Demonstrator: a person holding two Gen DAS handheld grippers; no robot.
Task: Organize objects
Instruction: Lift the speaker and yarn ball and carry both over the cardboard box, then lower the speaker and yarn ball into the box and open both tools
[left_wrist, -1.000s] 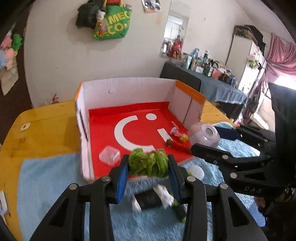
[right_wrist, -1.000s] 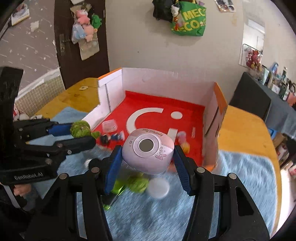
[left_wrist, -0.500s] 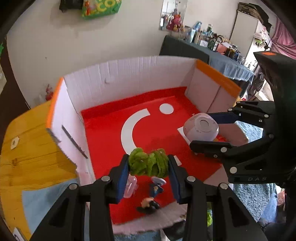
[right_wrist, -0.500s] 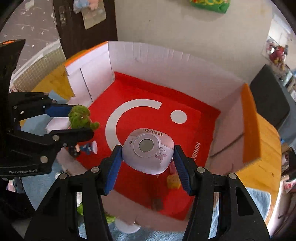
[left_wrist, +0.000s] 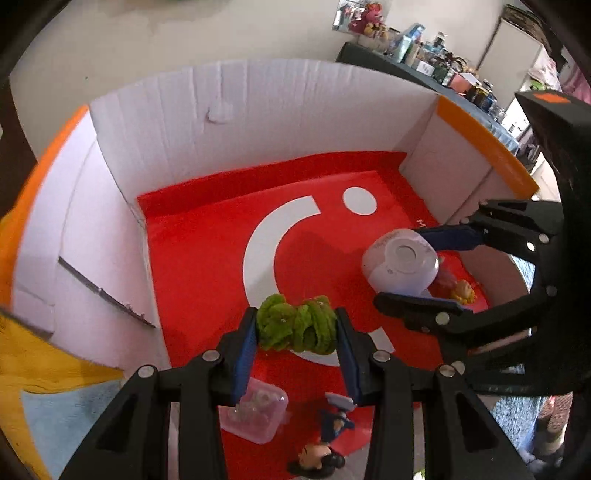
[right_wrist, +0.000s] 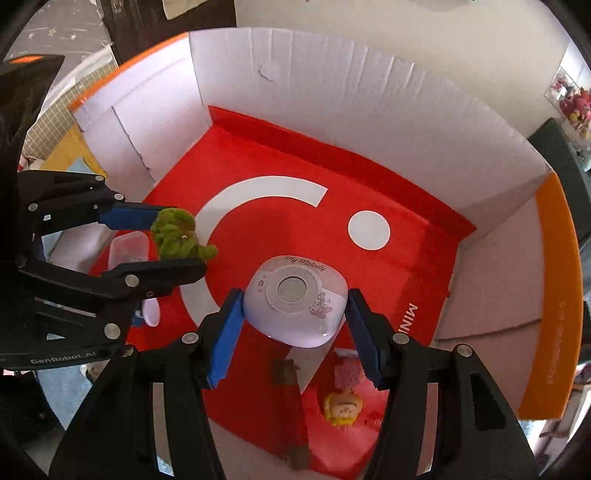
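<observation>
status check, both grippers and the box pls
Left gripper shut on green fuzzy toy. Right gripper shut on lilac My Melody gadget. Both over red box floor; drop spots look free.

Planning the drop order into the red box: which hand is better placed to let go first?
Probably the right. Its gripper holds the lilac My Melody device low over the box floor, while the left gripper holds the green fuzzy toy seemingly higher.

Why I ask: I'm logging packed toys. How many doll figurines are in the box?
2. A dark-haired figurine in blue lies by the box's front, under the left tool; a blonde figurine lies on the red floor under the right tool. More may be hidden.
</observation>
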